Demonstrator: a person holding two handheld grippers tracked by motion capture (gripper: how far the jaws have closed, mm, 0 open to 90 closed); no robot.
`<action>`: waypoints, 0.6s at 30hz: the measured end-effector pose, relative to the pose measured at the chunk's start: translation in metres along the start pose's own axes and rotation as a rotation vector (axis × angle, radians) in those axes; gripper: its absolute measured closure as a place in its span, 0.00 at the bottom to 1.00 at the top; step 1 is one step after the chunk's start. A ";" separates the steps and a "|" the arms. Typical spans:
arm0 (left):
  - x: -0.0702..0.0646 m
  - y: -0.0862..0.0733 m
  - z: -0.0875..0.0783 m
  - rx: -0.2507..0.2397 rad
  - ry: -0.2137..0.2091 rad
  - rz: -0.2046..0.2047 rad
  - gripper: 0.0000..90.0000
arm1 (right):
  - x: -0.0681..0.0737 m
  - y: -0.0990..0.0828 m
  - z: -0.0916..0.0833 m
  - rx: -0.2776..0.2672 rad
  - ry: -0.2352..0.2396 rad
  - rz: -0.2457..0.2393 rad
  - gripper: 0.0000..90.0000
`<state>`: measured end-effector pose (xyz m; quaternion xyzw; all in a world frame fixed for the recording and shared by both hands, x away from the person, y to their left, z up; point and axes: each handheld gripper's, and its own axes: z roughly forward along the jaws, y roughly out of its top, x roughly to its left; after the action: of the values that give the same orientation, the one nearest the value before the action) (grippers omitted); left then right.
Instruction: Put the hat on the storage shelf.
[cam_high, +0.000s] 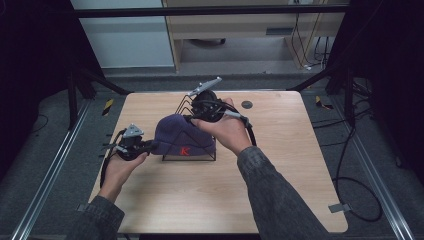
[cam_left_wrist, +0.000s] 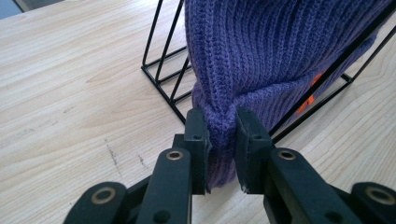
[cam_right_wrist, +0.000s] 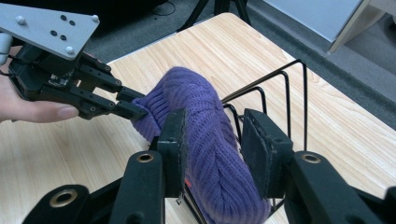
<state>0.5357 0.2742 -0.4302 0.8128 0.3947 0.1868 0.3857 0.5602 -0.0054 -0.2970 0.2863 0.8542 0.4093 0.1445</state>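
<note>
Left gripper (cam_left_wrist: 219, 128) pinches a fold of the purple hat's (cam_high: 177, 134) ribbed cuff, its jaws pressed tight on the knit at the near-left end of the black wire rack (cam_high: 200, 156). Right gripper (cam_right_wrist: 212, 140) sits over the crown with its jaws spread: the hat passes between them, the left pad lies against the knit and the right pad stands clear, so it is not clamping. The hat is draped across the rack in the middle of the table (cam_high: 280, 200), its red letter facing the person in the high view, the rack's upright loops rising behind it. The step in hand looks like settling or pulling the hat on the rack, with the left side doing the holding and the right just letting go or about to re-grip. Next, I judge, the right needs either to close on the crown or lift clear without snagging a wire, while the left keeps the cuff from slipping.
</note>
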 end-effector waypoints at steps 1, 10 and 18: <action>0.000 -0.001 0.000 0.002 0.000 -0.002 0.85 | 0.000 -0.001 -0.001 0.000 -0.001 0.004 0.67; 0.003 -0.010 0.001 0.007 0.016 -0.038 0.79 | -0.004 -0.010 -0.012 -0.002 -0.014 0.013 0.64; 0.009 -0.022 -0.010 0.008 0.144 -0.086 0.51 | -0.009 -0.017 -0.022 -0.012 -0.041 0.039 0.59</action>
<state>0.5247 0.2949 -0.4406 0.7809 0.4567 0.2266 0.3608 0.5507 -0.0330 -0.2970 0.3106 0.8427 0.4112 0.1557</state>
